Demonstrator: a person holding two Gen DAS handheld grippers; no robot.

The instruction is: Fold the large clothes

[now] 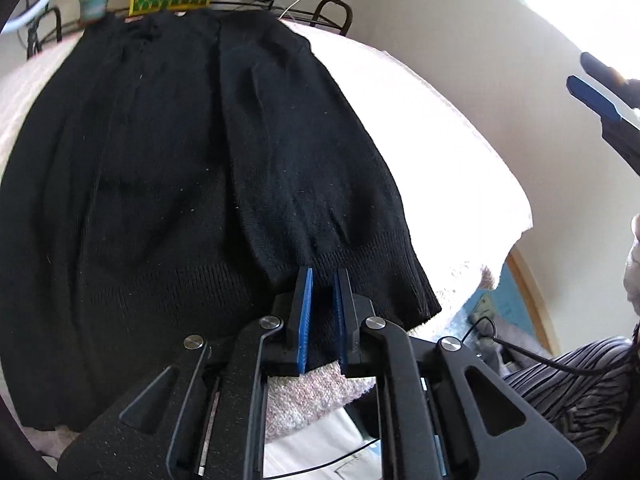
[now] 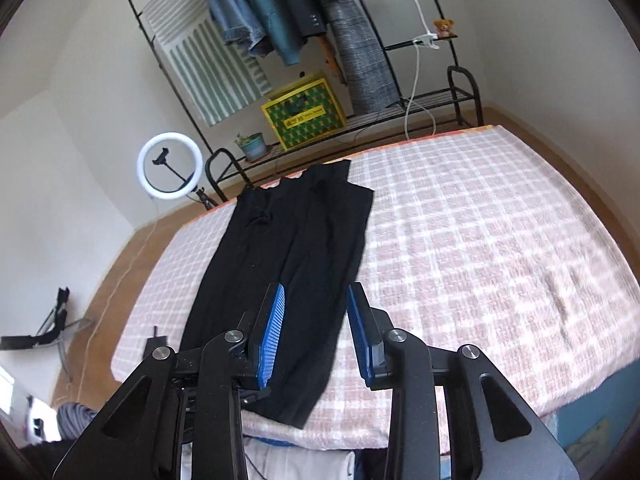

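Note:
A black knit garment (image 1: 192,184) lies flat lengthwise on the pink checked bed (image 2: 480,240), folded into a long narrow strip (image 2: 288,264). My left gripper (image 1: 323,280) sits low at the garment's near ribbed hem, its blue pads close together with the hem edge between them. My right gripper (image 2: 316,296) is open and empty, held high above the bed over the garment's near end. The right gripper also shows in the left wrist view (image 1: 600,96) at the far right.
A metal clothes rack (image 2: 304,24) with hanging clothes, a yellow-green box (image 2: 304,114) and a potted plant (image 2: 252,145) stands beyond the bed's far edge. A ring light (image 2: 170,166) stands at left. The person's striped clothing (image 1: 568,384) is at lower right.

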